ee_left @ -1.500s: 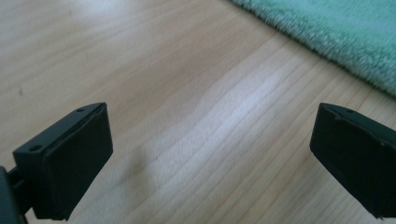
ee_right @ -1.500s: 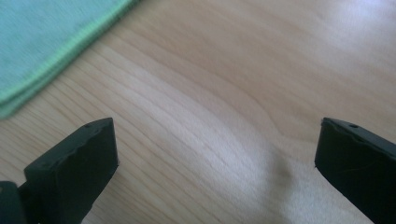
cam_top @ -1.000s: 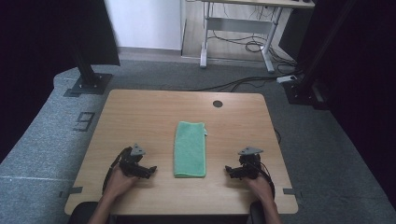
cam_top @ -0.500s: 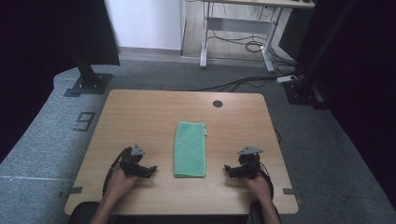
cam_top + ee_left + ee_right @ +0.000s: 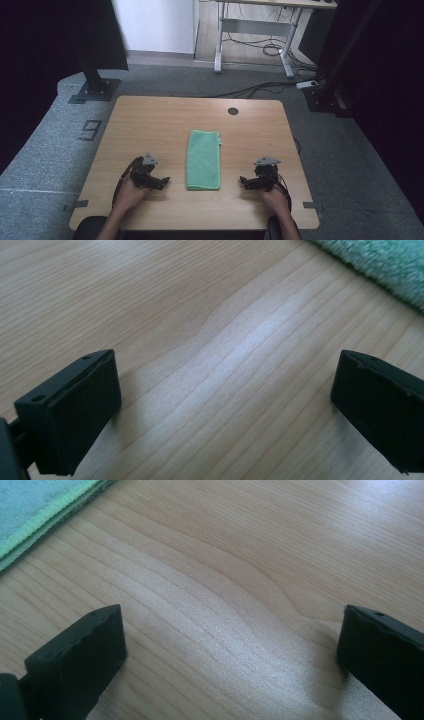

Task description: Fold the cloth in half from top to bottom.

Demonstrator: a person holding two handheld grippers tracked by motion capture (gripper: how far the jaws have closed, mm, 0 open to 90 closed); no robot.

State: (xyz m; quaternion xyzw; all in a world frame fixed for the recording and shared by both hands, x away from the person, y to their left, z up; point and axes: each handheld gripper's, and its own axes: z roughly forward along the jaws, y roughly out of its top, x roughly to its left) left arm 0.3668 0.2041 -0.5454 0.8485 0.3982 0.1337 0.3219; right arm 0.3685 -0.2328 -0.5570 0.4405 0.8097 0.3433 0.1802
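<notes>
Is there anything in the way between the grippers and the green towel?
Nothing visible. The green towel lies flat in the middle of the table, with the left gripper and right gripper on either side of it, both open. Only bare wood lies between each gripper and the towel's edges.

Towel (image 5: pixel 380 262): in my left gripper view, cut by the top and right edges, one blurred corner showing. Towel, my right gripper view (image 5: pixel 35 505): cut by the top-left corner; layered edge visible, fold count unclear. My forearms: cut by the high view's bottom edge. Second desk (image 5: pixel 260 20): top cropped. Towel tag: too small to read.
</notes>
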